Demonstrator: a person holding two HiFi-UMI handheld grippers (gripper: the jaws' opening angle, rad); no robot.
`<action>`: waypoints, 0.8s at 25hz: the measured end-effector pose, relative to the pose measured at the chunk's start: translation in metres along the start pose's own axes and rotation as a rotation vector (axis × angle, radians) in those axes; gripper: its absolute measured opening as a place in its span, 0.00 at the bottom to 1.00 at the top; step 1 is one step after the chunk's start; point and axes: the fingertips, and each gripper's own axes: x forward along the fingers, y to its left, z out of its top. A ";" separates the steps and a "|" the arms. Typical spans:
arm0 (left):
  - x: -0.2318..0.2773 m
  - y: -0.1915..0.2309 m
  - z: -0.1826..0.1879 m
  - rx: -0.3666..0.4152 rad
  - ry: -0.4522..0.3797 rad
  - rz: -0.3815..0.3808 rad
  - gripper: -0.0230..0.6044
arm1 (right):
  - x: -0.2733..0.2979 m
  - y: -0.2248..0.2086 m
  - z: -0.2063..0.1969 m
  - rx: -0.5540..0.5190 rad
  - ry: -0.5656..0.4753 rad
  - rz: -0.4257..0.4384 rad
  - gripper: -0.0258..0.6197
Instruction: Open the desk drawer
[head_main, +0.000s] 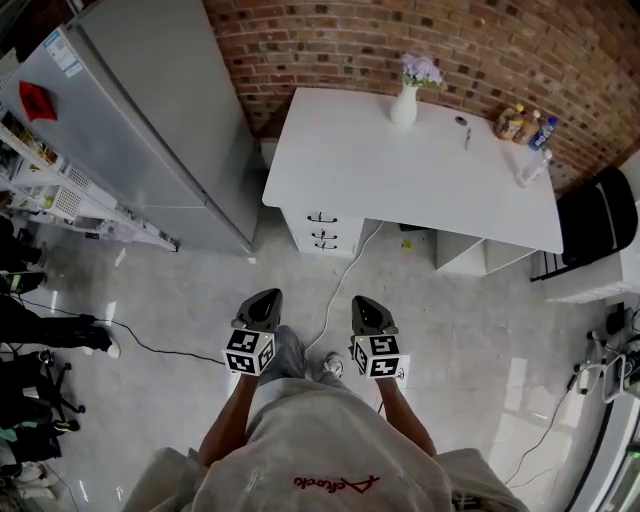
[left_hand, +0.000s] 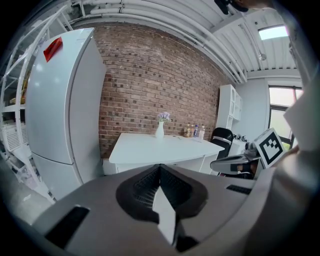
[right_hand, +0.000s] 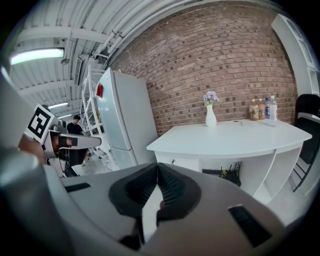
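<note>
The white desk (head_main: 400, 170) stands against the brick wall, some way ahead of me. Its drawer stack (head_main: 323, 232) sits under the desk's left end, with three dark handles, all drawers closed. My left gripper (head_main: 264, 298) and right gripper (head_main: 365, 303) are held side by side over the floor, well short of the desk, both pointing at it. Both are shut with nothing between the jaws. The desk (left_hand: 160, 147) shows beyond the left gripper (left_hand: 160, 166) in the left gripper view. In the right gripper view, the drawer front (right_hand: 173, 161) lies just past the right gripper (right_hand: 157, 165).
A tall grey fridge (head_main: 150, 120) stands left of the desk. On the desk are a white vase with flowers (head_main: 404, 100) and bottles (head_main: 525, 125). A black chair (head_main: 595, 215) is at the right. A white cable (head_main: 340, 290) runs across the floor toward the desk. Shelving lines the left side.
</note>
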 end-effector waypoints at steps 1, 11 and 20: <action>0.002 0.001 0.001 0.001 0.000 -0.001 0.06 | 0.003 -0.001 0.001 -0.001 0.003 0.001 0.07; 0.042 0.043 0.006 -0.024 0.005 -0.037 0.06 | 0.054 -0.005 0.024 -0.031 0.010 -0.024 0.07; 0.104 0.090 0.041 -0.003 -0.013 -0.160 0.06 | 0.116 -0.008 0.052 -0.024 0.027 -0.118 0.07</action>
